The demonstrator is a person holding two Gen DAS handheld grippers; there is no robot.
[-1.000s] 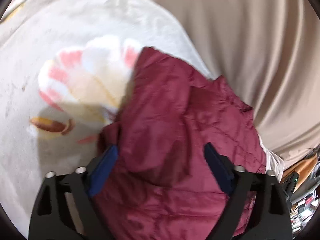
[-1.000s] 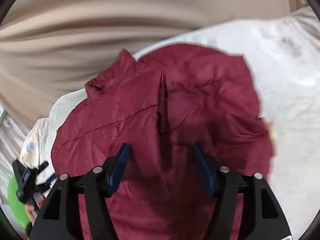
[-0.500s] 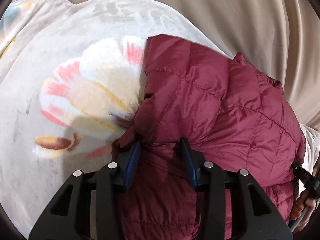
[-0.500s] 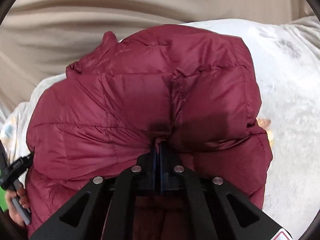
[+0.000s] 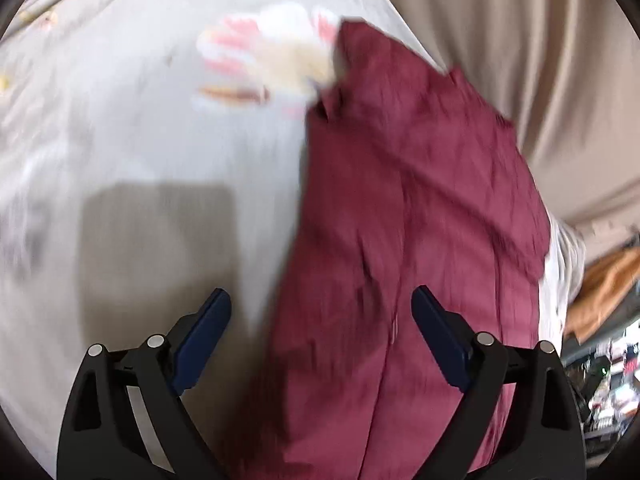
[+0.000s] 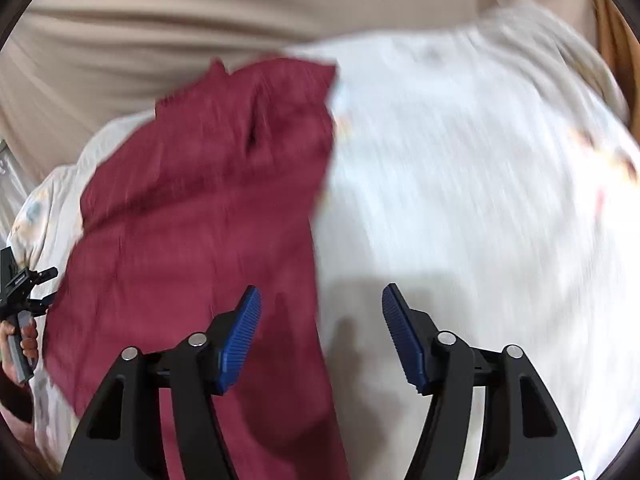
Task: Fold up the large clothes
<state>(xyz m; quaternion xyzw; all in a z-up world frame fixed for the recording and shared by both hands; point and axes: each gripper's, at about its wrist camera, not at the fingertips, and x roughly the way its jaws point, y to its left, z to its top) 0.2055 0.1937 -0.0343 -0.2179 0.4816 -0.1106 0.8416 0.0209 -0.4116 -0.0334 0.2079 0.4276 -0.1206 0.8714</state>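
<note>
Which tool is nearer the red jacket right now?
Hard to call. The open left tool straddles the red jacket at its left edge; the open right tool straddles its right edge.

Maroon jacket [image 5: 408, 216] on white floral-print blanket [image 5: 160, 128]; beige curtain [image 5: 540, 60].

Both views are smeared by motion blur. The jacket [image 5: 400, 240] shows no stitching or seams clearly in the left view, and its lower part runs off the bottom edge behind the left gripper [image 5: 320, 320]. In the right view the jacket [image 6: 200, 220] is just as soft, its near end cut off at the bottom edge. The print [image 5: 268, 56] on the blanket [image 5: 140, 120] is a blur of pink and yellow; its motif cannot be told. The clutter [image 5: 608, 364] at the left view's right edge is too small and blurred to identify. At the right view's left edge, a hand [image 6: 24, 340] is partly cut off.
</note>
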